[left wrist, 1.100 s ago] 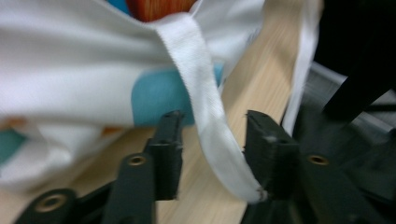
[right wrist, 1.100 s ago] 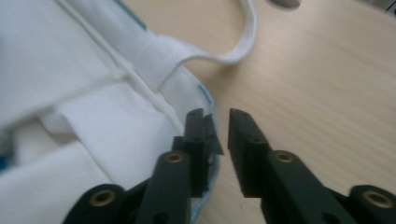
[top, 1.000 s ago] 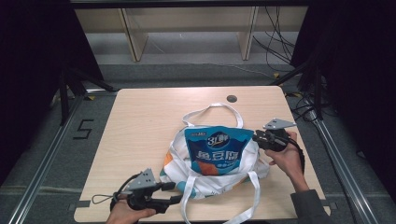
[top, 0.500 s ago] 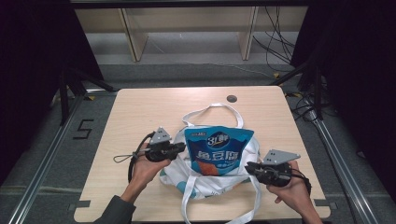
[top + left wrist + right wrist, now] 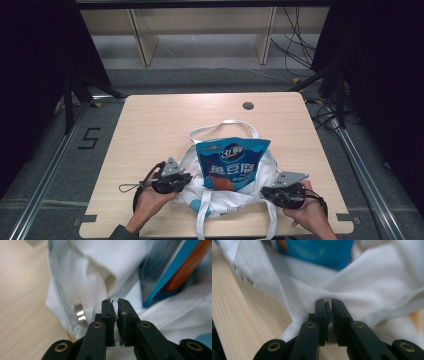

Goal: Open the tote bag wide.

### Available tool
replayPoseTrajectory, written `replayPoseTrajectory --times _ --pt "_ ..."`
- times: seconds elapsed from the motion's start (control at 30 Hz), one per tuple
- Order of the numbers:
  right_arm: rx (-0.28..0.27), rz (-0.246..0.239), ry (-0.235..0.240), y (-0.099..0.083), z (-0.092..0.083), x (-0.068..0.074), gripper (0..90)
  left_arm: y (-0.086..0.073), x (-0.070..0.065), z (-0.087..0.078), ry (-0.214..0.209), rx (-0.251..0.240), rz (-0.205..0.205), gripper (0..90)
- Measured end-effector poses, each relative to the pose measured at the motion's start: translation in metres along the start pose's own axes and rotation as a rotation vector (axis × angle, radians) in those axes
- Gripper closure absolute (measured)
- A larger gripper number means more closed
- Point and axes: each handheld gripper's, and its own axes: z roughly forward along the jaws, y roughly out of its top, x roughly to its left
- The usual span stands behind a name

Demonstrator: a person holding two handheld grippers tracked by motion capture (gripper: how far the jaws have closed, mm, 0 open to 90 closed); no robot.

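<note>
At the left, our left tongs [image 5: 188, 179] had just been closing and were clenched on a fold of the white cloth bag [image 5: 220, 202], near its shiny snap [image 5: 80, 313]. The bag lay at the near middle of the surface [image 5: 150, 125], soft and light, best pinched at its rim. The blue snack pouch [image 5: 231, 162] stood stiffly out of it, crowding the opening. At the right, our right tongs [image 5: 266, 192], also just closing, gripped the bag's other edge.

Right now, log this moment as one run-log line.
left gripper: shut on white bag | right gripper: shut on white bag | blue snack pouch: in bag | table
</note>
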Motion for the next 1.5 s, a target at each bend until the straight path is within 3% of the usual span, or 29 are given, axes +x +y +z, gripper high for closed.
replayPoseTrajectory --times 0.1,0.17,0.23,0.27,0.3,0.33,0.37,0.43,0.47,0.53,0.6,0.63,0.7,0.77,0.83,0.87,0.9,0.97,1.0,1.07,1.1,1.13,1.23,1.27,1.33,1.4,1.5 --pt "-0.070 0.023 -0.029 0.007 -0.008 -0.007 82.6 0.004 -0.007 -0.013 -0.008 -0.045 -0.004 81.2" --pt "-0.082 0.010 -0.041 0.009 -0.006 -0.011 82.6 0.000 -0.010 -0.015 0.013 -0.030 0.008 80.2" --pt "-0.061 0.007 -0.045 0.008 0.000 -0.012 82.3 -0.007 -0.006 -0.013 0.034 0.000 -0.008 78.3" --pt "-0.051 -0.004 -0.044 0.007 0.004 -0.013 82.1 -0.010 -0.002 -0.012 0.065 -0.002 -0.021 77.7" --pt "-0.024 -0.001 -0.049 0.007 0.007 -0.011 82.1 -0.012 0.000 -0.012 0.076 -0.046 -0.076 77.8" --pt "-0.012 -0.008 -0.049 0.006 0.010 -0.011 82.1 -0.011 0.002 -0.017 0.074 -0.067 -0.085 77.8" --pt "-0.008 -0.008 -0.051 0.006 0.012 -0.010 82.1 -0.007 0.000 -0.022 0.079 -0.099 -0.084 77.8" --pt "-0.001 -0.020 -0.052 0.006 0.014 -0.010 82.3 0.001 -0.006 -0.034 0.107 -0.138 -0.039 77.6" --pt "-0.001 -0.025 -0.047 0.007 0.015 -0.010 82.3 0.004 -0.005 -0.039 0.110 -0.115 -0.011 77.7" --pt "0.009 -0.028 -0.049 0.007 0.016 -0.010 82.6 0.000 0.003 -0.039 0.126 -0.102 -0.037 78.3" --pt "0.014 -0.020 -0.051 0.006 0.018 -0.009 82.8 -0.011 0.013 -0.028 0.095 -0.070 -0.105 79.3" --pt "0.025 -0.019 -0.048 0.006 0.018 -0.008 82.9 -0.018 0.017 -0.021 0.088 -0.048 -0.120 79.8" --pt "0.026 -0.020 -0.055 0.006 0.019 -0.007 83.0 -0.027 0.023 -0.012 0.088 0.007 -0.107 81.6" --pt "0.030 -0.019 -0.050 0.005 0.020 -0.008 83.0 -0.032 0.023 -0.005 0.077 0.000 -0.165 83.8" --pt "0.037 -0.020 -0.056 0.004 0.023 -0.008 83.2 -0.036 0.022 -0.005 0.077 0.034 -0.126 84.2" --pt "0.055 -0.014 -0.048 0.003 0.024 -0.008 83.6 -0.037 0.021 -0.003 0.072 0.011 -0.137 84.2" --pt "0.051 -0.019 -0.052 0.002 0.026 -0.008 84.0 -0.038 0.022 -0.002 0.067 0.019 -0.138 84.6" --pt "0.065 -0.021 -0.051 0.002 0.029 -0.008 84.7 -0.040 0.021 0.008 0.032 0.011 -0.177 88.9" --pt "0.061 -0.019 -0.054 0.001 0.032 -0.008 85.2 -0.040 0.018 0.015 0.044 0.023 -0.165 89.4" --pt "0.072 -0.023 -0.053 0.002 0.034 -0.009 86.3 -0.031 0.014 0.024 0.083 0.087 -0.045 89.6" --pt "0.051 -0.021 -0.063 0.001 0.037 -0.009 86.6 -0.029 0.013 0.031 0.098 0.083 -0.030 89.6" --pt "0.076 -0.024 -0.056 0.002 0.037 -0.011 86.9 -0.028 0.015 0.038 0.094 0.086 -0.058 89.6" --pt "0.062 -0.021 -0.074 0.004 0.042 -0.015 87.1 -0.023 0.025 0.045 0.084 0.083 -0.066 89.6" --pt "0.081 -0.013 -0.065 0.005 0.042 -0.017 87.2 -0.022 0.029 0.048 0.086 0.088 -0.071 89.6" --pt "0.061 -0.004 -0.075 0.007 0.047 -0.022 87.4 -0.017 0.035 0.055 0.109 0.064 -0.083 89.6" --pt "0.059 0.002 -0.089 0.010 0.051 -0.025 87.5 -0.010 0.041 0.063 0.136 0.063 -0.067 89.6" --pt "0.079 -0.004 -0.107 0.016 0.055 -0.033 87.5 0.002 0.054 0.078 0.164 0.071 -0.073 89.7"
